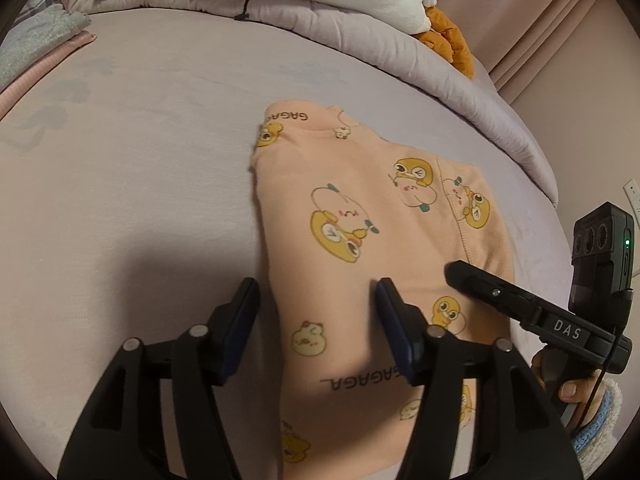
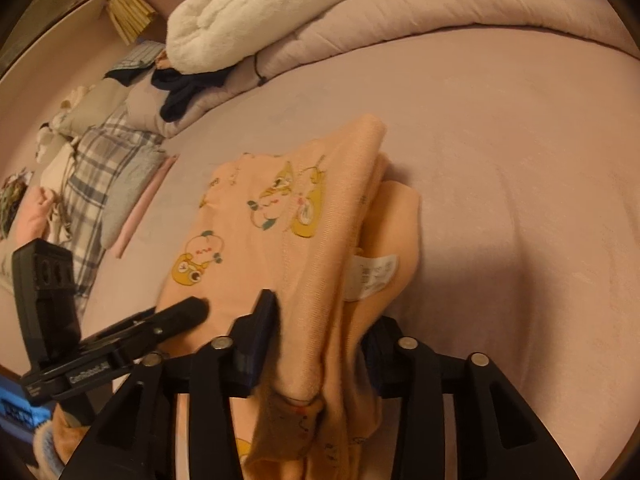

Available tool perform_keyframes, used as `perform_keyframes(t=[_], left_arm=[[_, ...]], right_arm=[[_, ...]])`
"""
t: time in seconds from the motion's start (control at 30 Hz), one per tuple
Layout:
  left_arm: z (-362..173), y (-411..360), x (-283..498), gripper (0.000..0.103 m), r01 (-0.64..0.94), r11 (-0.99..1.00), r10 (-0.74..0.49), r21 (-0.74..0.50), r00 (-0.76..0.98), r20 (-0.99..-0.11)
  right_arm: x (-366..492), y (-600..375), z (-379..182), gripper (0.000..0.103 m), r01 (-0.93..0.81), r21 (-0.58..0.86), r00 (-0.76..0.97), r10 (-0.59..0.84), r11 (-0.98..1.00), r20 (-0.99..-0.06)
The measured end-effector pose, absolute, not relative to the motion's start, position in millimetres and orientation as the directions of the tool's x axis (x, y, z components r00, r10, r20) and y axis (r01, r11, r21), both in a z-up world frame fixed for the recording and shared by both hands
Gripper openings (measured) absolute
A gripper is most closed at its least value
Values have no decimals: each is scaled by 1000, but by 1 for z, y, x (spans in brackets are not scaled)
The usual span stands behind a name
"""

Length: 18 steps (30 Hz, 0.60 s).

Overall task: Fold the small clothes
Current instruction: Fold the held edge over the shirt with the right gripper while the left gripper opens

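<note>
Peach baby top half-folded on the bed, both grippers at its near end.

The top [image 1: 352, 216] lies on the lilac bedsheet [image 1: 140, 168], with bare sheet on both sides. The left hand-held gripper [image 1: 316, 320] hangs open over its left edge, holding nothing. The right hand-held gripper [image 2: 320, 320] has bunched fabric between its 2 fingers; the grip is unclear. A rolled duvet [image 2: 400, 12] lines the far edge.

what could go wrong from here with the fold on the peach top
1. The right gripper has a thick bunch of the peach top between its fingers; layers may slip unevenly and skew the fold.
2. The left gripper is open, straddling the garment's left edge, so nothing pins it and a pull could drag it across the bed sheet.
</note>
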<state>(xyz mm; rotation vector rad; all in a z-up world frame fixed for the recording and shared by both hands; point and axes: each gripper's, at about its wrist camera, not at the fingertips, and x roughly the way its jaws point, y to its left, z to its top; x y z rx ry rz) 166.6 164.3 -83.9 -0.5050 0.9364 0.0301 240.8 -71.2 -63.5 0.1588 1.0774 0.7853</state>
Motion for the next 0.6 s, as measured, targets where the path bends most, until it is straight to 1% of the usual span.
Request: perform_keyframes(t=[0.2, 0.33, 0.47, 0.6], left_arm=[[-84, 167, 159, 74, -256, 889, -163, -379, 597, -785], [-84, 167, 151, 81, -270, 895, -137, -356, 592, -794], [-86, 168, 143, 84, -281, 895, -126, -346, 585, -801], [-87, 164, 136, 91, -288, 902, -106, -321, 574, -812]], right_arm=[[238, -78, -62, 50, -485, 445, 266, 611, 753, -745], [233, -78, -59, 50, -483, 401, 297, 577, 778, -761], [227, -78, -56, 50, -488, 384, 308, 566, 784, -765], [219, -77, -53, 50, -508, 374, 310, 570, 776, -761]])
